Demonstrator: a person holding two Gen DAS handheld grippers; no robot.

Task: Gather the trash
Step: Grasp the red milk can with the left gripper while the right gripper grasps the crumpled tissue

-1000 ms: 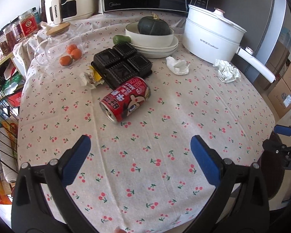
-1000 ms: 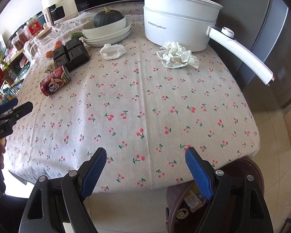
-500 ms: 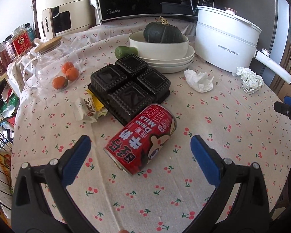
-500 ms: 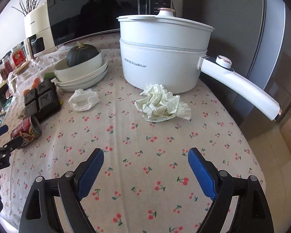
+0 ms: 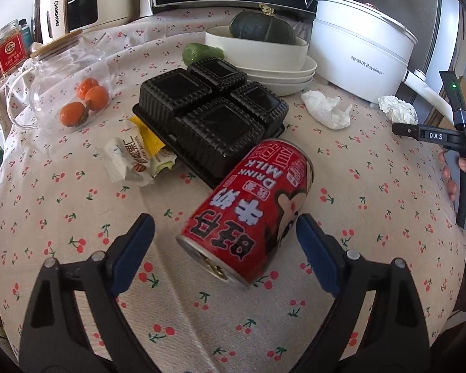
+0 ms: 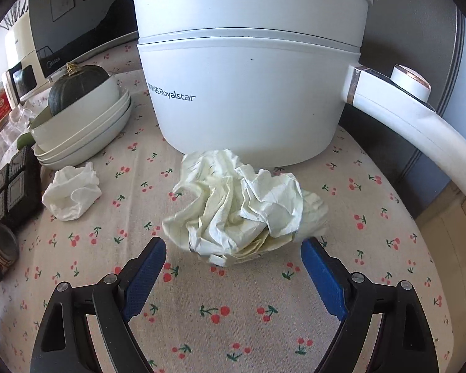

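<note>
Left gripper (image 5: 225, 233) jaws spread wide, straddling the red milk can (image 5: 248, 211) at frame centre; right pad just beside the can, a gap of cloth on the left. Can lies on its side, open end toward camera, far end close against the black tray (image 5: 211, 118). Right gripper (image 6: 233, 259) also open, crumpled paper ball (image 6: 245, 214) between the tips, not touched, white pot (image 6: 248, 87) close behind. Smaller tissue (image 6: 73, 191) at mid-left. Cherry-print tablecloth (image 6: 233, 317), bare in lower frame.
</note>
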